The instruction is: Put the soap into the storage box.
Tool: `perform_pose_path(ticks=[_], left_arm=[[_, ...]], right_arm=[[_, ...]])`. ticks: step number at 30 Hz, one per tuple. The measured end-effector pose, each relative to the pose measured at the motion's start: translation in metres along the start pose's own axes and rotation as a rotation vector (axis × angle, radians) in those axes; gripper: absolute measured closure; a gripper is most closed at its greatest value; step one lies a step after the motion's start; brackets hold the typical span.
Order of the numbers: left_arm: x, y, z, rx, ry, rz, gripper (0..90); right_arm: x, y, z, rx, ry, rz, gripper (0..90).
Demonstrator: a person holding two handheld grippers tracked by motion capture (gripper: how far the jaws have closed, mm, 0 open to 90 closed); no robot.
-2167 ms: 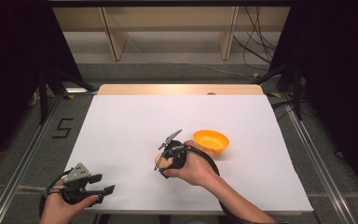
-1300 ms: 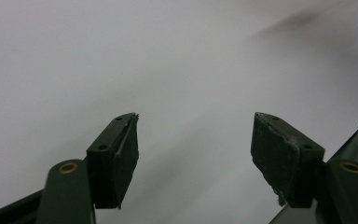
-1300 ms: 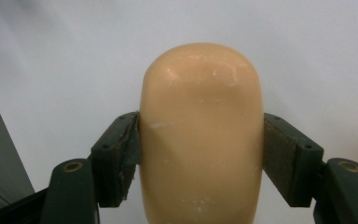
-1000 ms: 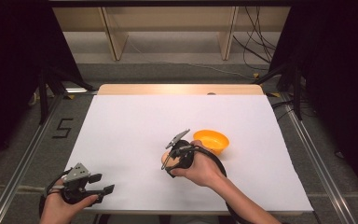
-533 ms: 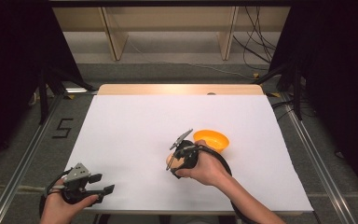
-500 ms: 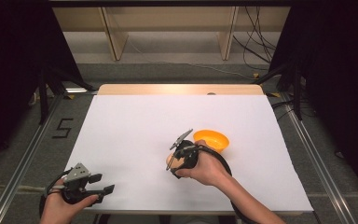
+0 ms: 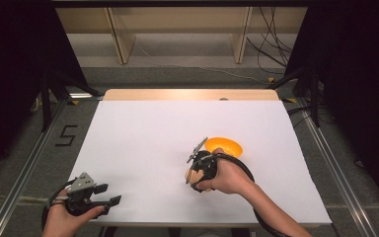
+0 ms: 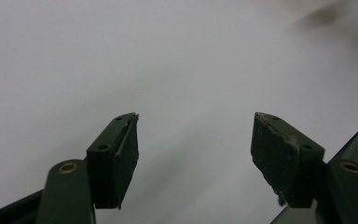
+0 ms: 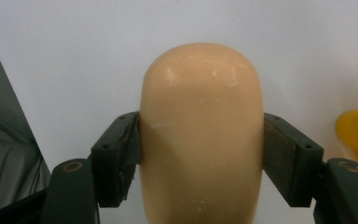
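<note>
With the right gripper (image 9: 200,135) fingers clamped on the egg (image 9: 201,130), the bowl (image 7: 223,146) sits just far-right; left gripper (image 8: 193,140) fingers spread, w/ nothing between.

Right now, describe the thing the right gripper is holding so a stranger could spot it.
On the white table, look just left of the orange bowl. There the right gripper is clamped on a smooth peach-coloured egg-shaped object, rounded and paler than the bowl.

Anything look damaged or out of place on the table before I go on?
Only minor wear: the left claw has a chipped, ragged pad. The peach egg-shaped object sits squarely in the right claw, and the orange bowl is upright.
</note>
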State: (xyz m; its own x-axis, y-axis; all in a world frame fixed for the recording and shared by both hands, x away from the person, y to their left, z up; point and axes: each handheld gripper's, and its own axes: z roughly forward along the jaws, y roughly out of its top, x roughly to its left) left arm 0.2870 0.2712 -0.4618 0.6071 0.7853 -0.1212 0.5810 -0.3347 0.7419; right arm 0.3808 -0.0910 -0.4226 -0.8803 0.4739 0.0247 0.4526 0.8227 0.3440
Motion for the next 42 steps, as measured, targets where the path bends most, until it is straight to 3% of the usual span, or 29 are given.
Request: perform_pose_path(ticks=[11,13,42], left_arm=[[0.0,0.0,0.0,0.001,0.0,0.0,31.8],[0.0,0.0,0.0,0.001,0.0,0.0,31.8],[0.0,0.0,-0.001,-0.003,0.003,-0.001,31.8]], right_arm=[[-0.005,-0.004,-0.003,0.057,0.029,-0.022,33.9],[-0.005,-0.005,-0.004,0.066,0.029,-0.006,33.9],[-0.022,-0.017,-0.024,0.069,0.009,0.016,33.9]])
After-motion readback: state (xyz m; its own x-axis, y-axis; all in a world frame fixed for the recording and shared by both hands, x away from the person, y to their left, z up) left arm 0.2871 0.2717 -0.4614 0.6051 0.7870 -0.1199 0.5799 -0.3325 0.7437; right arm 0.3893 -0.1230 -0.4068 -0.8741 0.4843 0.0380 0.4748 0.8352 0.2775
